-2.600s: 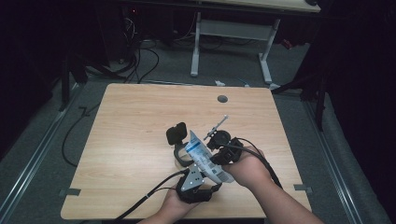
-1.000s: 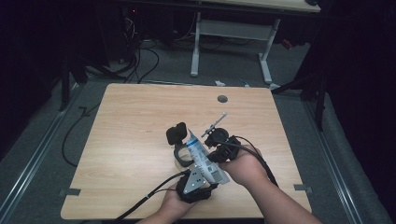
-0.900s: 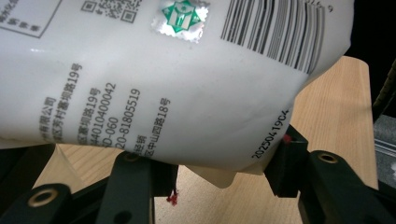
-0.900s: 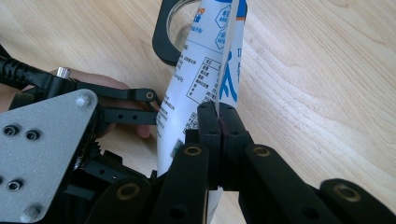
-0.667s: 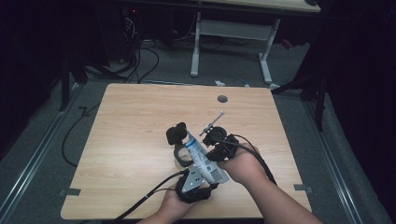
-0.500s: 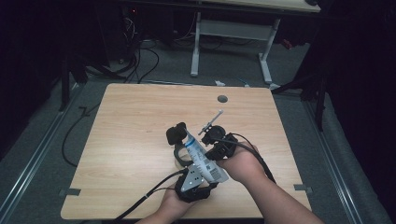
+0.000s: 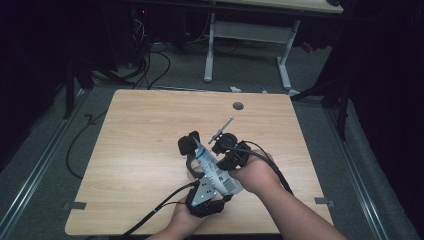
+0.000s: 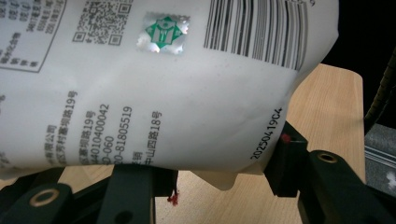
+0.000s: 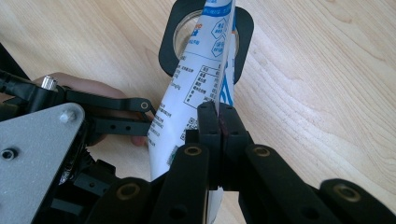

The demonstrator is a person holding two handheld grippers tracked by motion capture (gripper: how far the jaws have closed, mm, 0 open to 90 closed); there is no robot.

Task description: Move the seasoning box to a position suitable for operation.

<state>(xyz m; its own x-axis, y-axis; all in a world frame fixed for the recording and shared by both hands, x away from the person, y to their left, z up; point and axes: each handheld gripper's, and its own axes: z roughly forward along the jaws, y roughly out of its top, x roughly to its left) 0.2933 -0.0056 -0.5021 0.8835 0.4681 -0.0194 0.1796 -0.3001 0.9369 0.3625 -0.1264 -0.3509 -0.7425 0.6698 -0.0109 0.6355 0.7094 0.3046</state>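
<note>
The white bag (image 7: 215, 170) with printed words is held up over the near edge of the table (image 7: 140, 130), a bit right of the middle. The right gripper (image 9: 218, 122) is pinched tight on one thin edge of the bag. The left gripper (image 8: 219, 179) sits under the bag with a jaw on each side, but I cannot tell if it squeezes. To do this well, keep both hands close, move slowly, and do not tug, or the bag may slip or rip.

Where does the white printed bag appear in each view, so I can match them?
High view: white printed bag low centre, between both claws.
Left gripper view: bag spans the upper frame.
Right gripper view: bag centre, upright.
Shared landmark: wooden table.
</note>
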